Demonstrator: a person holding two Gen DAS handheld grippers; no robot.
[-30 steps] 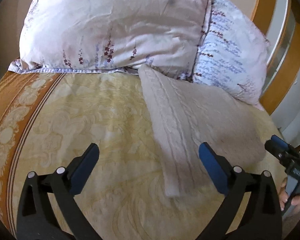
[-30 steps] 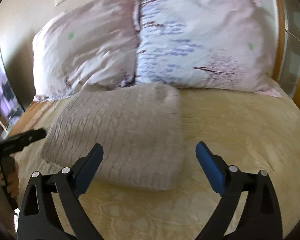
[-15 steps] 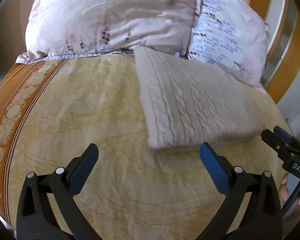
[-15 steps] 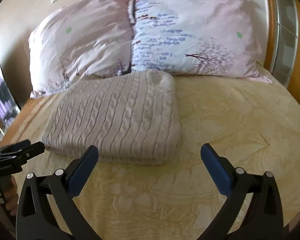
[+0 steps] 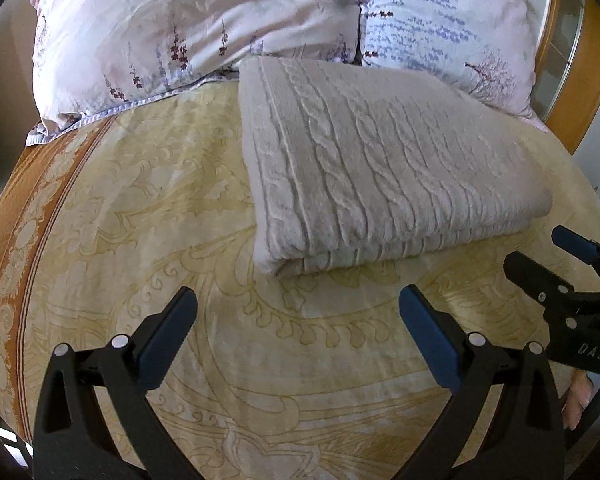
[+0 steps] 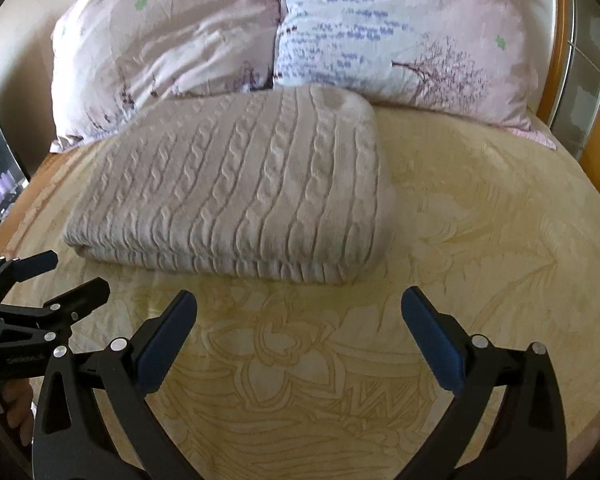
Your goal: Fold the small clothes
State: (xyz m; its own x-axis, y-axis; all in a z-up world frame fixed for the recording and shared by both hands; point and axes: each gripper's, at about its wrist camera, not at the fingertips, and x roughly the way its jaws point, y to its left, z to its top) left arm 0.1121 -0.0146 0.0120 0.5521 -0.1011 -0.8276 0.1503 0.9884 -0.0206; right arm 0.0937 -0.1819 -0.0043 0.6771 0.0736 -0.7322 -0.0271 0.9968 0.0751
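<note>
A beige cable-knit sweater (image 5: 380, 168) lies folded into a flat rectangle on the yellow patterned bedspread (image 5: 140, 220), its far edge against the pillows. It also shows in the right wrist view (image 6: 236, 196). My left gripper (image 5: 298, 320) is open and empty, a little short of the sweater's near left corner. My right gripper (image 6: 299, 320) is open and empty, short of the sweater's near edge. Each gripper shows at the edge of the other's view: the right one (image 5: 548, 260) and the left one (image 6: 52, 280).
Two floral pillows (image 5: 204, 20) (image 5: 452, 28) lean at the head of the bed. A wooden headboard (image 5: 580, 60) curves at the right. The bedspread has an orange border (image 5: 20, 200) at the left edge. A dark panel (image 6: 0, 160) stands left of the bed.
Both grippers have drawn back from the sweater toward the near side of the bed. The sweater now lies flat and folded, clear of both grippers.
</note>
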